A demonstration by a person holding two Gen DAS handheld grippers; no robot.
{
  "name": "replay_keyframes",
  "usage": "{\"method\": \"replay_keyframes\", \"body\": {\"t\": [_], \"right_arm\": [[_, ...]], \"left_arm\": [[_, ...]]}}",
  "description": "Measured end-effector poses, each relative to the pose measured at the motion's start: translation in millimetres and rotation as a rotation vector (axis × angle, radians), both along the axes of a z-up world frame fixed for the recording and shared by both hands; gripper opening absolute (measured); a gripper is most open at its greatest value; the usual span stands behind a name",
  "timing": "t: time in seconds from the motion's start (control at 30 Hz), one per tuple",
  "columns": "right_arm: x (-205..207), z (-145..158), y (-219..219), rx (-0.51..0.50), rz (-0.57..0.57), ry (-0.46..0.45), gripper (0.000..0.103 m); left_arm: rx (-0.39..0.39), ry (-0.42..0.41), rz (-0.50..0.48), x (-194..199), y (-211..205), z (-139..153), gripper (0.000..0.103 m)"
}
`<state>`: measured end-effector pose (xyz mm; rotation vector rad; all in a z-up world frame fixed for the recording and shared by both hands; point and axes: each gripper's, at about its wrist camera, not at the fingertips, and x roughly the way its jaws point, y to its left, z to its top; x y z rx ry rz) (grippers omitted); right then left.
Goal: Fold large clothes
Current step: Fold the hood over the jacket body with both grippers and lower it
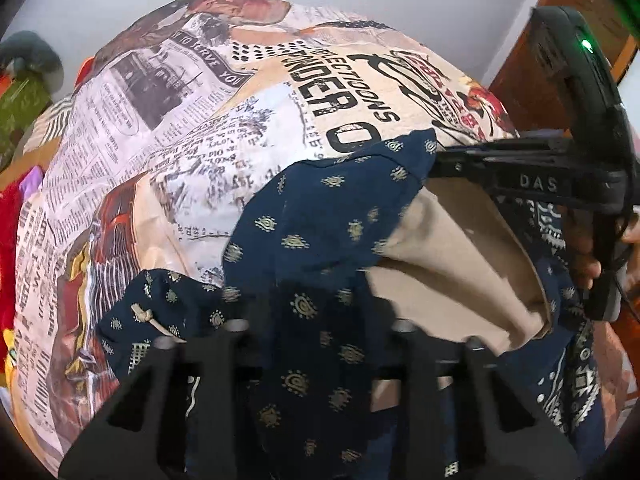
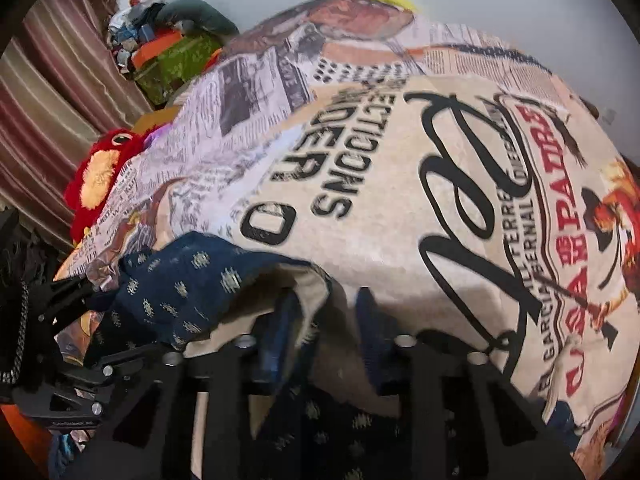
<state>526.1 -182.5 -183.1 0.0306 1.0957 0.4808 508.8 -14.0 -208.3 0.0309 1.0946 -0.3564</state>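
1. The navy garment, printed with small gold motifs and lined in plain beige, hangs lifted between the two tools above a bed covered by a newspaper-print sheet.
2. The left hand-held gripper has navy cloth bunched between and over its fingers. It appears to be pinching that cloth, though the fingertips are buried and the exact closure is hidden.
3. The right hand-held gripper reaches in from the side in the left wrist view, its fingers drawn together on the garment's upper edge where the beige lining turns outward.
4. In the right wrist view the same cloth drapes across the tool's fingers and sags below them.
5. Judging by the deep folds and droop, the fabric is light, soft and limp. It will not hold a crease by itself and will probably slide against its smooth lining.
6. The best holds look like hems or corners, where layers are doubled, spaced well apart so the panel stretches flat before being lowered onto the bed.
7. A knotted drawstring dangles near the left tool and could snag.
8. Piled clothes and a red plush toy sit at the far side of the bed.
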Motion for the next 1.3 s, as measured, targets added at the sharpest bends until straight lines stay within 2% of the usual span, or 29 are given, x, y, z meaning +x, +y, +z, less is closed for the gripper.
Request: {"method": "replay_keyframes", "body": {"t": [0.03, 0.07, 0.17, 0.4, 0.57, 0.67, 0.8, 0.93, 1.17, 1.3], "right_arm": [[-0.6, 1.4, 1.2, 0.005, 0.006, 0.001, 0.008], [-3.6, 4.0, 2.9, 0.004, 0.008, -0.006, 0.007], [-19.6, 17.0, 6.1, 0.007, 0.027, -0.041, 0.005], [-80.6, 68.1, -1.8, 0.044, 0.093, -0.12, 0.003], [-134.3, 95.7, -9.2, 0.038, 0.13, -0.157, 0.003], [-167.2, 101.7, -11.2, 0.023, 0.144, -0.167, 0.003], [-206.6, 97.5, -10.9, -0.008, 0.161, -0.167, 0.003], [-241.8, 78.8, -6.3, -0.035, 0.179, -0.129, 0.003], [-294.7, 43.5, 1.0, -0.075, 0.211, -0.073, 0.003], [-319.6, 32.5, 2.6, -0.099, 0.237, -0.058, 0.004]], "left_arm": [[-0.012, 0.01, 0.018, 0.5, 3.3, 0.8, 0.01], [-0.021, 0.013, 0.035, 0.6, 6.9, 2.7, 0.008], [-0.054, -0.018, 0.052, -11.4, 17.8, 17.2, 0.006], [-0.056, -0.083, 0.009, -66.1, 22.9, 62.4, 0.005], [-0.01, -0.108, -0.059, -115.5, 11.0, 77.2, 0.005], [0.026, -0.114, -0.085, -143.3, 4.0, 77.3, 0.005], [0.042, -0.105, -0.093, -171.3, 4.4, 72.0, 0.005], [0.046, -0.087, -0.082, -193.7, 9.2, 61.6, 0.005], [0.049, -0.009, -0.072, -232.4, 16.7, 29.5, 0.005], [0.08, 0.026, -0.076, -249.3, 18.4, 17.6, 0.005]]}}
